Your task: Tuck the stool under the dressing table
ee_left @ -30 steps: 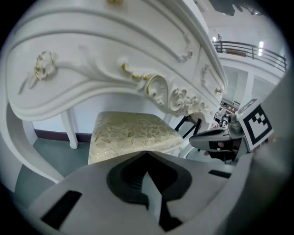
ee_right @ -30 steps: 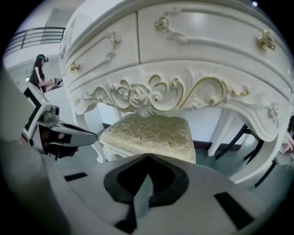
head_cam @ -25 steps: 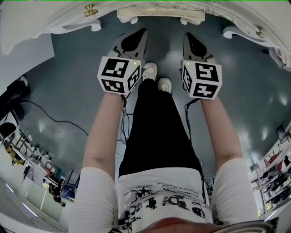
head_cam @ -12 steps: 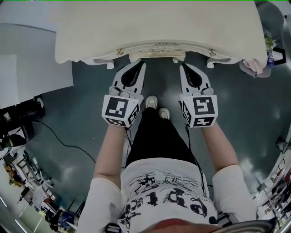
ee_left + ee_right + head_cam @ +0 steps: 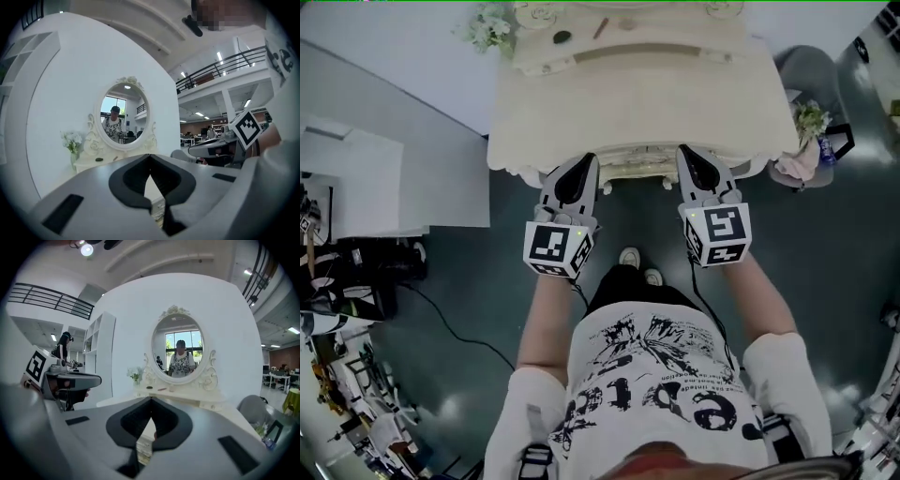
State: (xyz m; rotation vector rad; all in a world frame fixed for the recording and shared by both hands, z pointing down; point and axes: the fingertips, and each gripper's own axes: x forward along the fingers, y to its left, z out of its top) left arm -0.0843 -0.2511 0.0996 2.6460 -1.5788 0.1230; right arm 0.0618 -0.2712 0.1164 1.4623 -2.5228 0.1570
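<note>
Both my grippers are shut and empty in front of the dressing table.

I stand facing the dressing table (image 5: 647, 103) with my left gripper (image 5: 581, 161) and my right gripper (image 5: 692, 159) held out side by side, their tips over its front edge. Each has its jaws closed tip to tip with nothing between them; only the cream furniture shows through the slot below the tips. Between the two grippers a carved cream edge with small feet pokes out from under the tabletop. I take it for the stool (image 5: 636, 174), set in under the table. The oval mirror (image 5: 178, 350) stands at the back, flowers (image 5: 487, 23) at its left, and a grey chair (image 5: 811, 75) stands to the right.
</note>
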